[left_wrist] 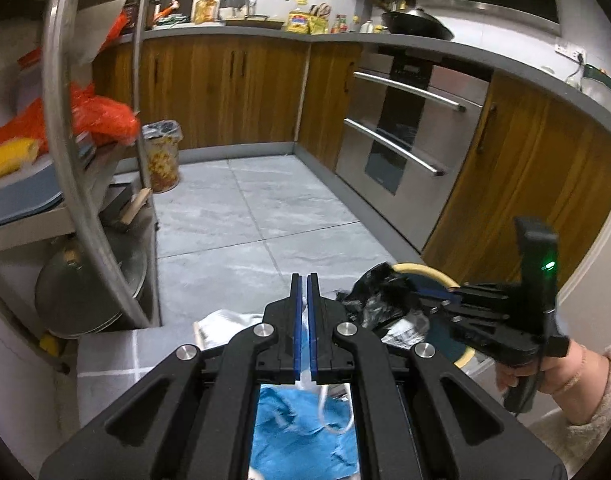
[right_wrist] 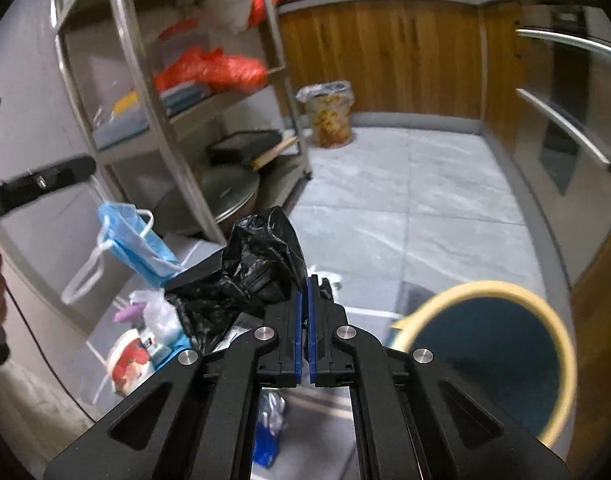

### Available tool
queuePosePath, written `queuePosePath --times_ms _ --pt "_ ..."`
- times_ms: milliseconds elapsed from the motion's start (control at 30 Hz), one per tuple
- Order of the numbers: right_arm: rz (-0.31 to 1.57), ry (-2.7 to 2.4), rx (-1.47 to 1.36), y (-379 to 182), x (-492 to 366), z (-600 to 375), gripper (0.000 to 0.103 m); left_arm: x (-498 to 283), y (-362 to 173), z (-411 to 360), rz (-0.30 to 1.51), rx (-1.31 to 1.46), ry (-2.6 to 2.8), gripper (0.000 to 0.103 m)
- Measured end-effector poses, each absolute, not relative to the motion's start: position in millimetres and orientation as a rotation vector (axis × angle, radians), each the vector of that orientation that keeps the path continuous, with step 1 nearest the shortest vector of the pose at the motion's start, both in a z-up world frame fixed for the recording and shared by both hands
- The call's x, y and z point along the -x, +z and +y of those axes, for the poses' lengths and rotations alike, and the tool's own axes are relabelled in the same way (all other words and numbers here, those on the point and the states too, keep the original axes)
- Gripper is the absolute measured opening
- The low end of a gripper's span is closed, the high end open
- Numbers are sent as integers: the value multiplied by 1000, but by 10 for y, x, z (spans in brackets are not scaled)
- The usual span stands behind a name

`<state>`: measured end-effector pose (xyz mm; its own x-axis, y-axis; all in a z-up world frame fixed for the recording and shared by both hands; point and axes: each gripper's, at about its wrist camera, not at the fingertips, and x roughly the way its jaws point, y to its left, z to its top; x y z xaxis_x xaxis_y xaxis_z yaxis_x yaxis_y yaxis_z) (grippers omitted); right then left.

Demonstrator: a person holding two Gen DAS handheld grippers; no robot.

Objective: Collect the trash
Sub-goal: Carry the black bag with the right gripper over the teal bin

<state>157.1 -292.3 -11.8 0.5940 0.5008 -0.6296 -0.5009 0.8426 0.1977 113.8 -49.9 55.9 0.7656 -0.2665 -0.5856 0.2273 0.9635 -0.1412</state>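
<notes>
- left gripper (left_wrist: 304, 280): jaws drawn narrow, clamped on a blue face mask (right_wrist: 135, 236). in the left wrist view the mask's blue fabric and a white ear loop hang below the fingers; in the right wrist view the mask dangles from the left gripper's tip, clear of the floor.
- right gripper (right_wrist: 305, 280): jaws drawn narrow, pinching a crumpled black plastic bag (right_wrist: 261, 256). the bag bulges up and to the left of the fingers. in the left wrist view the same bag sits at the right gripper's tip, held by a hand (left_wrist: 561, 372) in a pale fleece sleeve (left_wrist: 597, 396).
- just below and right of the right gripper: a round bin (right_wrist: 561, 332) with a cream rim and dark teal inside, opening facing up. black bag is beside the rim, not inside.
- on the floor under the mask: small heap of loose trash (right_wrist: 145, 336), with clear plastic, a printed red-and-white wrapper and a purple scrap.
- grey tiled floor (left_wrist: 241, 216) beyond.
- left side: steel rack (right_wrist: 177, 128) with orange bags (right_wrist: 221, 68) on a shelf, metal lids at the bottom.
- further back: a second lined bin (left_wrist: 161, 156) with a yellow-red pattern, against the wooden cabinets (left_wrist: 225, 88).
- right: steel oven (left_wrist: 409, 140) front, two bar handles.
</notes>
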Motion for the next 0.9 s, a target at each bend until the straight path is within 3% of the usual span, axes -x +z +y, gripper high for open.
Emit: queuePosePath --times_ms 300,900 --pt "725 302 -64 18 -1359 -3848 3 -1299 529 -1086 651 46 -347 2" --pt "920 30 -109 -817 -1790 -4656 3 -1659 -364 -2457 738 2 -556 2"
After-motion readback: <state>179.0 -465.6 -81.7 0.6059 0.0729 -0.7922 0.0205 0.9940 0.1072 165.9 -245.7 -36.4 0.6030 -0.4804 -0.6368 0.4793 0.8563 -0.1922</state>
